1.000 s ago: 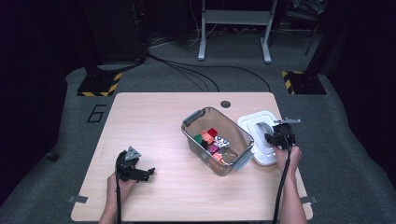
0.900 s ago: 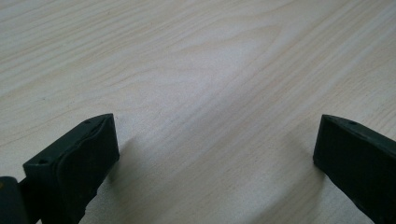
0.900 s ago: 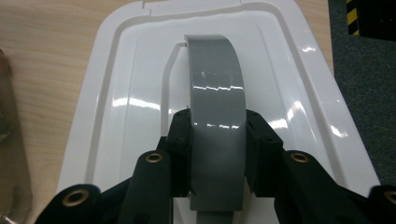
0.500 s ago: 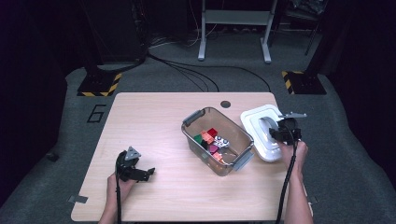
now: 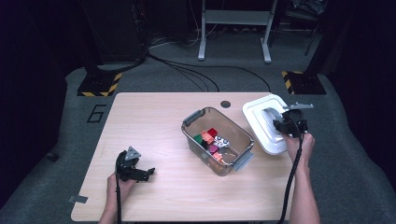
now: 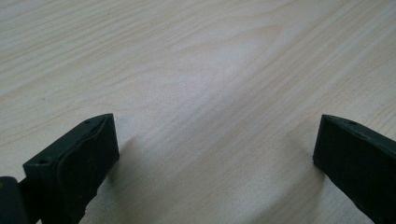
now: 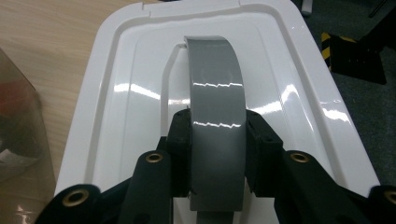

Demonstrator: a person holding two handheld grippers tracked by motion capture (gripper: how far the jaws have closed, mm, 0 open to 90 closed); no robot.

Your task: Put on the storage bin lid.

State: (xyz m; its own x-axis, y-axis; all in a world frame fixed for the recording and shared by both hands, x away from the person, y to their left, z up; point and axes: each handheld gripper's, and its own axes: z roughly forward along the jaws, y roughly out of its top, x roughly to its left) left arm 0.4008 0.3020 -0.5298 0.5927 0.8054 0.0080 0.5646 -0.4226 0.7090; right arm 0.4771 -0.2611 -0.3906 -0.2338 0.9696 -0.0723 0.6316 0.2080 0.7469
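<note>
Already the right gripper [image 7: 217, 154] jaws clamp the white lid's [image 5: 261, 122] grey handle [image 7: 215, 116], beside the open bin [image 5: 217, 139] (uncovered yet); left gripper [image 5: 135, 171] jaws wide, empty.

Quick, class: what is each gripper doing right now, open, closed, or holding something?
Left gripper: open, empty, low over the bare table.
Right gripper: shut on the grey handle of the white lid.
</note>
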